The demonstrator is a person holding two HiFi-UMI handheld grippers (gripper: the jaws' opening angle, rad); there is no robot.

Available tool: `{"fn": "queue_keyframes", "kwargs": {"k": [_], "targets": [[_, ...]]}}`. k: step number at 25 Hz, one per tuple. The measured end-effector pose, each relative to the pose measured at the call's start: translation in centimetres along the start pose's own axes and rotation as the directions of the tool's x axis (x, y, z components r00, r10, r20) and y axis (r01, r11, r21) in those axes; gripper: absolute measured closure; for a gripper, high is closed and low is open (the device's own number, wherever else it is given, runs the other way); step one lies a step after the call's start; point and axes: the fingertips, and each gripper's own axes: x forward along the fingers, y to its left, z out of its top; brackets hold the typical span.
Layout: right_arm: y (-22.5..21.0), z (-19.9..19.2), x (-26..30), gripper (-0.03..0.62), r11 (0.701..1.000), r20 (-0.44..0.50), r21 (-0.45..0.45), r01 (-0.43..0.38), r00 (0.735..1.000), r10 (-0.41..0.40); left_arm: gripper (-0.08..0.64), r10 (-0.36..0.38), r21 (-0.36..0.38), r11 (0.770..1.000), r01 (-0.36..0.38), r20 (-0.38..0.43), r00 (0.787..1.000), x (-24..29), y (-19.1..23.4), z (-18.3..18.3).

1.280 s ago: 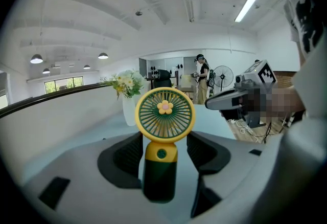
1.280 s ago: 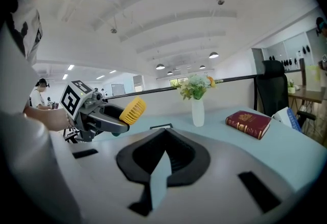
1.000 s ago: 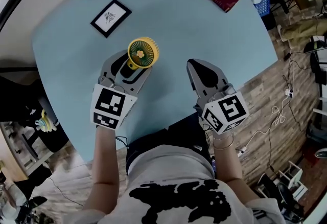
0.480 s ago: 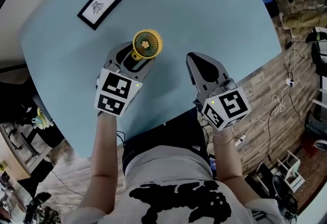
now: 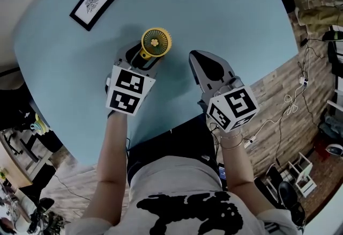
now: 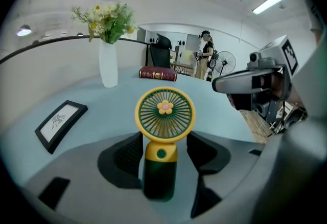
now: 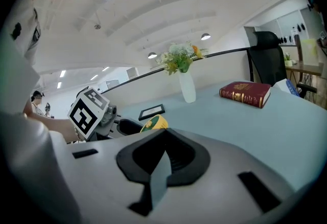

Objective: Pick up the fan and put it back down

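Counting big to small here. Got one pale blue table [image 5: 225, 19]. Got two grippers over it: left gripper [image 6: 163, 138] clamped on the fan's handle, right gripper [image 7: 164, 133] pinched shut and empty, just beside it. Then one red book [image 7: 245, 94], one black picture frame [image 5: 92, 5] and one white vase [image 6: 108, 67] of flowers, all further back. Smallest: one fan [image 6: 164, 113], held upright between the left jaws near the table's close edge. Looks cute tbh: round yellow cage, dark green grille, yellow flower with a pink centre, yellow neck, dark green handle. Can't tell whether touching the tabletop or just above.
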Motion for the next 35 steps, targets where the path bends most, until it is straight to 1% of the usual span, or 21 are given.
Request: {"fn": "queue_keyframes", "kwargs": {"k": [4,10,19,22,26,31,35], "targets": [[-0.7,-0.4,0.7,0.588,1.0,-0.02,0.011,-0.007,1.0,0.007,0.279,-0.006,0.006,1.0,0.006,-0.029,1.0,1.2,0.2,-0.1],[-1.1,-0.9,1.5,0.588,0.999,-0.032,0.033,-0.014,0.999,0.015,0.279,0.017,0.035,0.999,-0.014,-0.079,0.997,2.8,0.5,-0.4],[-1.4,-2.1,1.5,0.588,0.999,-0.054,0.052,-0.009,0.998,0.012,0.282,0.007,0.047,0.999,-0.002,-0.12,0.993,4.3,0.4,-1.0],[-1.6,-2.2,1.3,0.588,0.999,-0.059,0.051,-0.003,0.998,0.006,0.288,0.011,0.053,0.999,-0.004,-0.124,0.992,4.5,0.4,-1.2],[-1.6,-2.5,1.1,0.588,0.998,-0.059,0.057,-0.002,0.998,0.006,0.305,0.029,0.087,0.996,-0.019,-0.121,0.992,4.6,0.5,-1.3],[-1.6,-2.3,0.8,0.588,0.998,-0.057,0.056,-0.001,0.998,0.005,0.304,0.028,0.084,0.996,-0.019,-0.107,0.994,4.7,0.4,-1.2],[-1.5,-2.6,0.7,0.588,0.998,-0.055,0.063,-0.009,0.998,0.013,0.29,0.047,0.087,0.995,-0.039,-0.096,0.994,4.7,0.6,-1.2]]}}
